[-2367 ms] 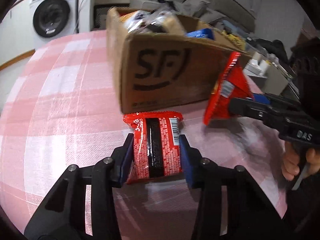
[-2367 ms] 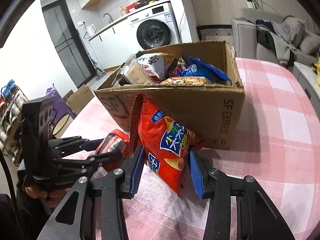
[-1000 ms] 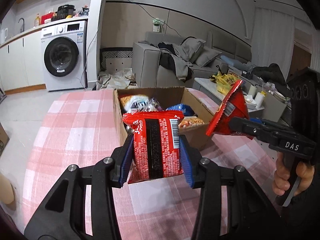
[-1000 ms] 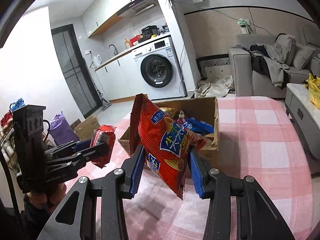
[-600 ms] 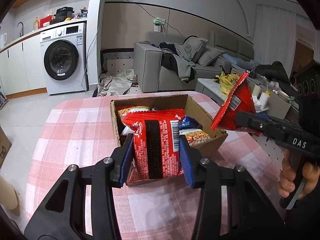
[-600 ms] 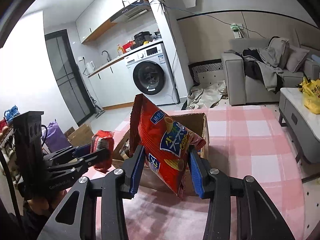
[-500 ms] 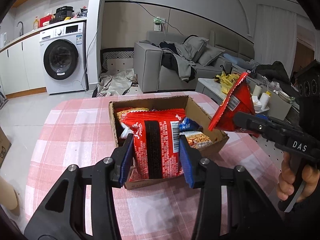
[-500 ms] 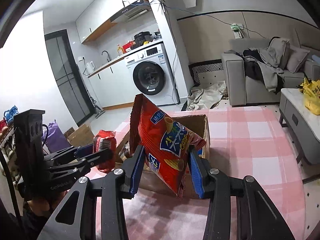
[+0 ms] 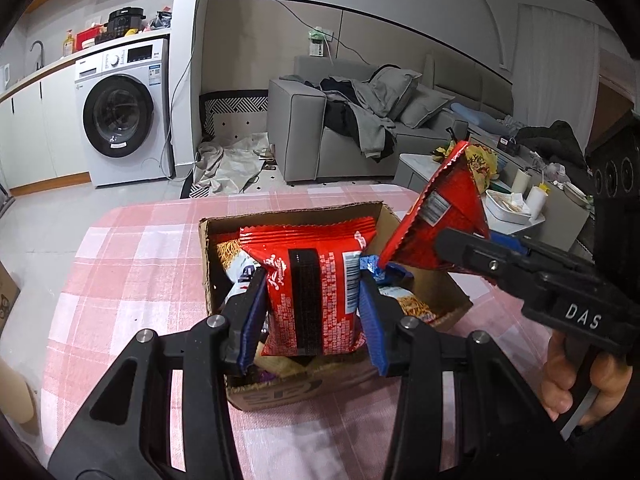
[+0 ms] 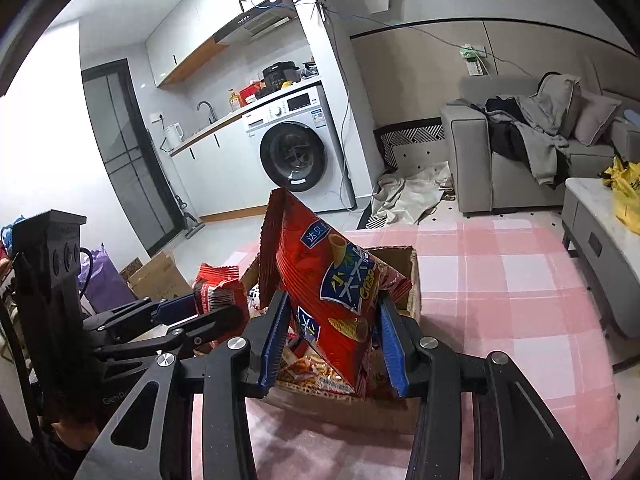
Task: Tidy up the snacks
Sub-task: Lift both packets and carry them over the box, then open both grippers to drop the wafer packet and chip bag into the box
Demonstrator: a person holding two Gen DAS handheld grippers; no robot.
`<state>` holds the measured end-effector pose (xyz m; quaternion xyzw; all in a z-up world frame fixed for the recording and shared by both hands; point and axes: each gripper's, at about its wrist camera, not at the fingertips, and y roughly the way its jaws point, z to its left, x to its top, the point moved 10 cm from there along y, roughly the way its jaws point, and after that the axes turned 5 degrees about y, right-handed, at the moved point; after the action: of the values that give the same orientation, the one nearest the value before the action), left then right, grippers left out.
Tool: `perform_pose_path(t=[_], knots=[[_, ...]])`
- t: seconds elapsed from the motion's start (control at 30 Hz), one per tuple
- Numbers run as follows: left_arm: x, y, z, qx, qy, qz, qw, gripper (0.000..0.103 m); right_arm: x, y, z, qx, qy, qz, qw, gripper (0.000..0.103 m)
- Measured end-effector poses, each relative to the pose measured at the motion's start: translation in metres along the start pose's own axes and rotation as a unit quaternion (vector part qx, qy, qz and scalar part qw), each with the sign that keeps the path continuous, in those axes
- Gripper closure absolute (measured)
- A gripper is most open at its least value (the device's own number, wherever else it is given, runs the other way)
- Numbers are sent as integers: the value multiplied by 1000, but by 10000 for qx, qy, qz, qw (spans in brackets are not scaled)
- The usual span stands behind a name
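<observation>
My left gripper [image 9: 314,320] is shut on a red snack packet with a black stripe [image 9: 312,292] and holds it above the open cardboard box [image 9: 340,386], which holds several snack bags. My right gripper [image 10: 334,346] is shut on a larger red crisp bag [image 10: 328,292] and holds it over the same box [image 10: 352,408]. In the left wrist view the right gripper [image 9: 460,248] with its red bag [image 9: 444,216] hangs over the box's right edge. In the right wrist view the left gripper [image 10: 208,312] with its packet [image 10: 216,288] is at the box's left.
The box stands on a table with a pink checked cloth [image 9: 132,264]. Beyond it are a washing machine [image 9: 120,112], a grey sofa [image 9: 360,128] with clothes and a low white table [image 10: 600,216]. A brown carton [image 10: 156,276] sits on the floor.
Both grippers lifted their bags from the table beside the box and came over its open top. In the last half second the box has drawn closer below both bags.
</observation>
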<state>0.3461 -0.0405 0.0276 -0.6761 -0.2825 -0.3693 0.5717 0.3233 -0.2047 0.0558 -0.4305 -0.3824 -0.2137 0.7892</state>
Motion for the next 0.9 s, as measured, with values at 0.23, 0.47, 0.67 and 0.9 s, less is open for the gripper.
perform_pose_path(t=[0.23,0.47,0.67,0.9], knots=[[8,28,-2,13,60,62,10000,63,4,25,-11,-79,8,34,10000,60],[9,54,-5,13,116,144,9998,63,6,44,-22,-174,-32,114,9998,60],[4,74,-6,100,212,226,9995,63,4,61,-27,-335,-233,200,9990,60],[0,91,-3,189,276,291,9990,63,0,77,-30,-321,-323,361,9983,60]])
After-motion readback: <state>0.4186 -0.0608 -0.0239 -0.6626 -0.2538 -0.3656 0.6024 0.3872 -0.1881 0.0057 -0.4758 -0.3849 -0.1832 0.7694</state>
